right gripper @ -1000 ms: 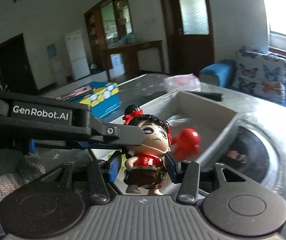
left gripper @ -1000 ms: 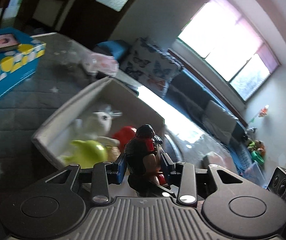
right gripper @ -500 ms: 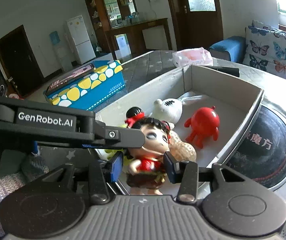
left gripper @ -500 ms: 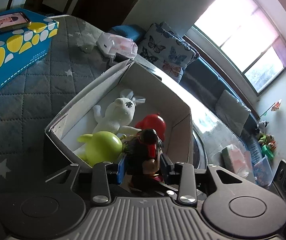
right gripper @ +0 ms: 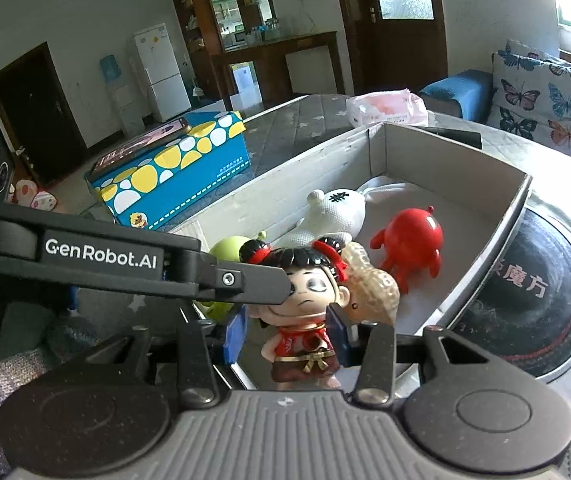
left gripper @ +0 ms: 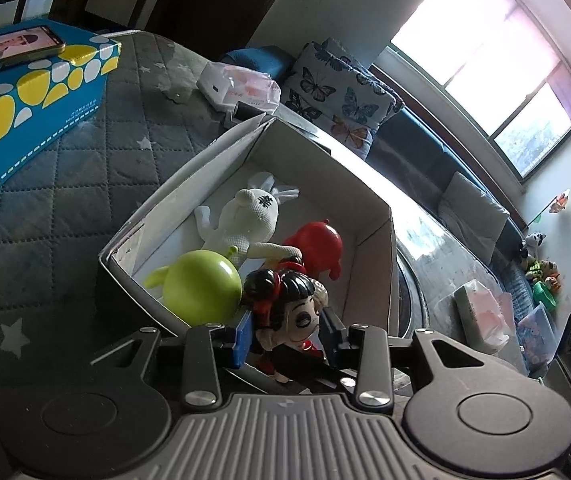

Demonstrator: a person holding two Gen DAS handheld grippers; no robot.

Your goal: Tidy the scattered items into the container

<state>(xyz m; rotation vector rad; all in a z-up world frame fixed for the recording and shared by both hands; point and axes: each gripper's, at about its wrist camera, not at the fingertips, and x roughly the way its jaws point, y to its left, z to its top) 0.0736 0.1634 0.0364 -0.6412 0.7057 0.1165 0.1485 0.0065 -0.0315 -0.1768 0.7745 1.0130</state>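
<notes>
Where legible, "GenRobot.AI" on left tongs [right gripper: 281, 292]

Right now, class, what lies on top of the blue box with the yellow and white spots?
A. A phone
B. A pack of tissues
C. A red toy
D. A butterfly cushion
A: a phone lies flat on the lid of the blue box, its screen facing up; in the right wrist view it shows along the box's top edge as well.
</notes>
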